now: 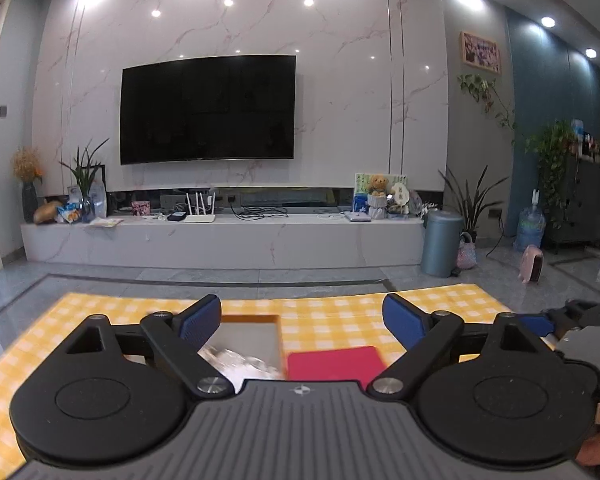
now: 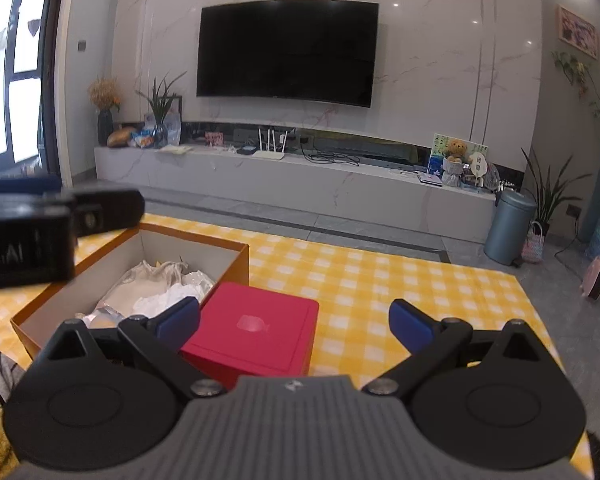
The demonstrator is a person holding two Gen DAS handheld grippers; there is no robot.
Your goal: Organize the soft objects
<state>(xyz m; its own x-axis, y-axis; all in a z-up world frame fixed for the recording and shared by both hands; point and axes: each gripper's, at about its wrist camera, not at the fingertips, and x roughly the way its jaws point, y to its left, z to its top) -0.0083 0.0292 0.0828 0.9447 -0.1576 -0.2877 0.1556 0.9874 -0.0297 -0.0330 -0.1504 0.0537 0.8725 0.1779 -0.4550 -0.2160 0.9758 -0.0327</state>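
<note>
Left wrist view: left gripper (image 1: 302, 314), blue pads spread wide, nothing between them. Below it, a table under a yellow-and-white checked cloth (image 1: 340, 312). On the cloth, an open orange-sided box (image 1: 260, 322) with white and clear crumpled soft items (image 1: 240, 362) inside; touching or just beside its right wall, a red box (image 1: 336, 362) with its lid closed. Part of the right gripper (image 1: 572, 320) enters at the right edge.

Right wrist view: right gripper (image 2: 294, 318), jaws likewise set wide apart, gripping nothing; the red box (image 2: 256, 326) lies below the gap, toward the left pad. Open orange box (image 2: 236, 258) stands to its left, holding a cream cloth bag (image 2: 156, 276) and white crumpled plastic or paper (image 2: 172, 300). Body of the left gripper (image 2: 40, 232) hangs above that box at the left edge.

Background, both views: wall-mounted television (image 1: 208, 108), marble console (image 1: 220, 240) with a white router (image 1: 199, 210), teddy bear (image 1: 378, 186), potted plants, grey pedal bin (image 1: 440, 242).
</note>
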